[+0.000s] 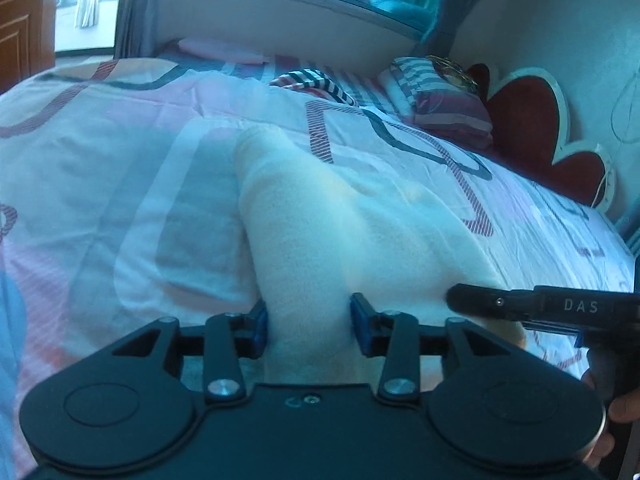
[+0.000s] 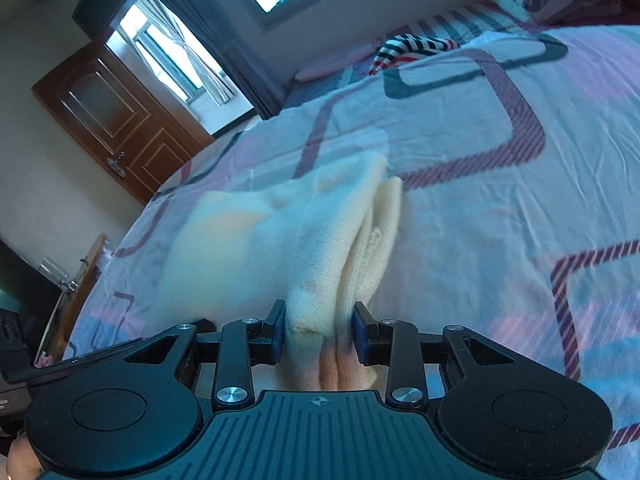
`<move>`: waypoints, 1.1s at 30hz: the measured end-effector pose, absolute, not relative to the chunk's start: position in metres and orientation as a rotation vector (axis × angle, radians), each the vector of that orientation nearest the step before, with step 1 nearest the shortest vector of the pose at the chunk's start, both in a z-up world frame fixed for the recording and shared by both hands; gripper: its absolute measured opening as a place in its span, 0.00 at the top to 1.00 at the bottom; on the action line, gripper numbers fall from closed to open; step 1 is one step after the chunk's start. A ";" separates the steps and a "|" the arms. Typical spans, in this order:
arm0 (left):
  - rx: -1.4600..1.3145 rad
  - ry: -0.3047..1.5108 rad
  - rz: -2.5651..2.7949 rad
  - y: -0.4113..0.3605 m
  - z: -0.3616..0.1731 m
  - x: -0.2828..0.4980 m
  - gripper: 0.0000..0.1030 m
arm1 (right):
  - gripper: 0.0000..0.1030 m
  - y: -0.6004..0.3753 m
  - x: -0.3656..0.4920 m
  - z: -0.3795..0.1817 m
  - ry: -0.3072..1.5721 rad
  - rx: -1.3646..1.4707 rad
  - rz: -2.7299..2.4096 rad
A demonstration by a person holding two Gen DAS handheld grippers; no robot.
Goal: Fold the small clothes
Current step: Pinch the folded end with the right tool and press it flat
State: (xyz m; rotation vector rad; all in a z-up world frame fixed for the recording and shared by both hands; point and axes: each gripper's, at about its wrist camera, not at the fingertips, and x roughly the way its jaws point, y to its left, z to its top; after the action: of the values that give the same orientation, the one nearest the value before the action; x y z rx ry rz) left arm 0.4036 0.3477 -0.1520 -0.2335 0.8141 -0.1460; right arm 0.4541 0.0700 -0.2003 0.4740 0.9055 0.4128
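Note:
A small cream knitted garment (image 1: pixel 320 224) lies on the patterned bedspread (image 1: pixel 120 160). My left gripper (image 1: pixel 307 326) is shut on its near edge, the cloth bunched between the blue pads. The right gripper's finger (image 1: pixel 520 304) comes in from the right, touching the same garment. In the right wrist view the garment (image 2: pixel 312 232) lies in folded layers, and my right gripper (image 2: pixel 320 334) is shut on a thick bunch of them. The cloth stretches away from both grippers across the bed.
A striped garment (image 1: pixel 316 82) lies farther up the bed. Striped pillows (image 1: pixel 440 92) and a red heart-shaped headboard (image 1: pixel 532 128) are at the right. A wooden door (image 2: pixel 116 120) and a window stand beyond the bed's far side.

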 end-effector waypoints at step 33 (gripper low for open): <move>-0.292 0.816 0.064 0.357 -0.147 0.447 0.41 | 0.94 0.061 0.490 -0.184 0.865 0.459 0.291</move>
State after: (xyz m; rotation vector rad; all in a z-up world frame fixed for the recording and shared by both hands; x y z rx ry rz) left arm 0.4474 0.3574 -0.1470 -0.2921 0.8165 0.0637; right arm 0.4897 0.0614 -0.1837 0.4585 0.8646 0.2906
